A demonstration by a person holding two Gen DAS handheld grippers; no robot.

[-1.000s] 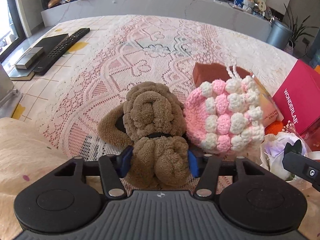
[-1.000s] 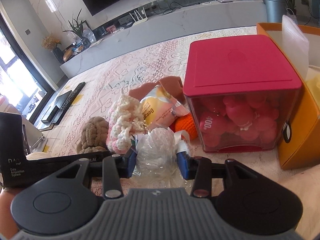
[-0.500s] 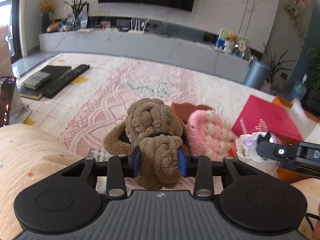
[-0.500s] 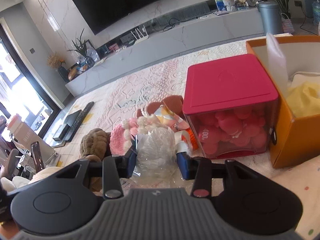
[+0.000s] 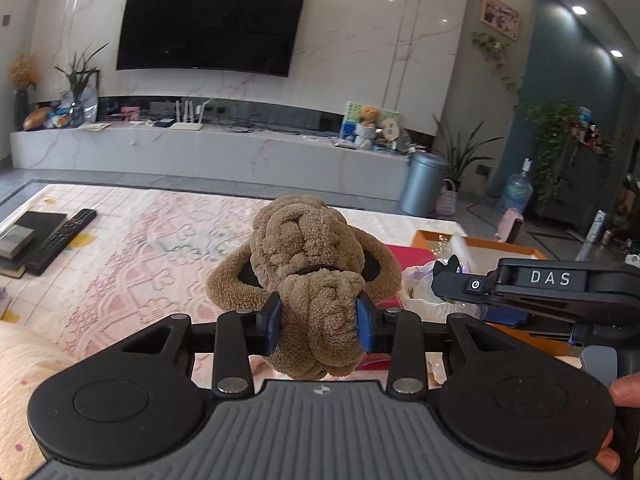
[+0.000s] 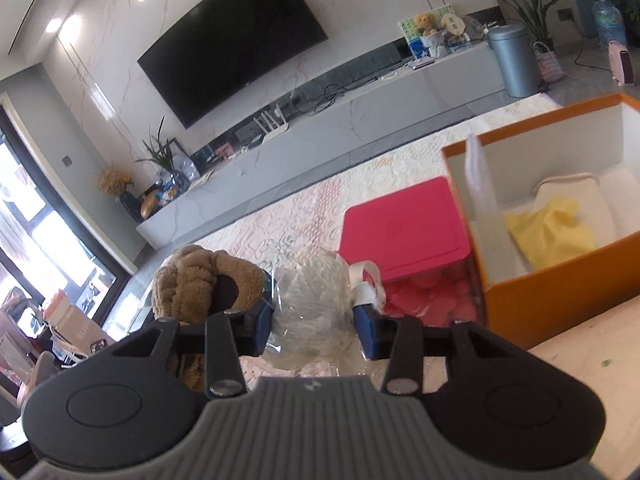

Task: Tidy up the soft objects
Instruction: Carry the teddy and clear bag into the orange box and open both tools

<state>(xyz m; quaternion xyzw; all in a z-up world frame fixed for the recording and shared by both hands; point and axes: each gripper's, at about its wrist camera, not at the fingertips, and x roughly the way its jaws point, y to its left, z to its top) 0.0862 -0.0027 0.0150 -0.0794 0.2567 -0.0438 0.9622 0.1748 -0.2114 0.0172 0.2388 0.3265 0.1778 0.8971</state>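
In the left claw (image 5: 319, 322), pinched: brown plush dog (image 5: 310, 264).

A tan wrinkled plush dog (image 5: 308, 264), a clear-wrapped white bundle (image 6: 316, 300), a magenta-lidded clear box (image 6: 404, 228), an orange white-lined cardboard box (image 6: 560, 280), pink-and-cream lace tablecloth (image 5: 140, 248).

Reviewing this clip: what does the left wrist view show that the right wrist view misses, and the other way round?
Only the left wrist view shows the remote control on the lace cloth and the left gripper shut on the brown plush dog. Only the right wrist view shows the yellow cloth inside the orange box, and the right gripper shut on the plastic-wrapped white bundle. Both show the dog, the box, the television.
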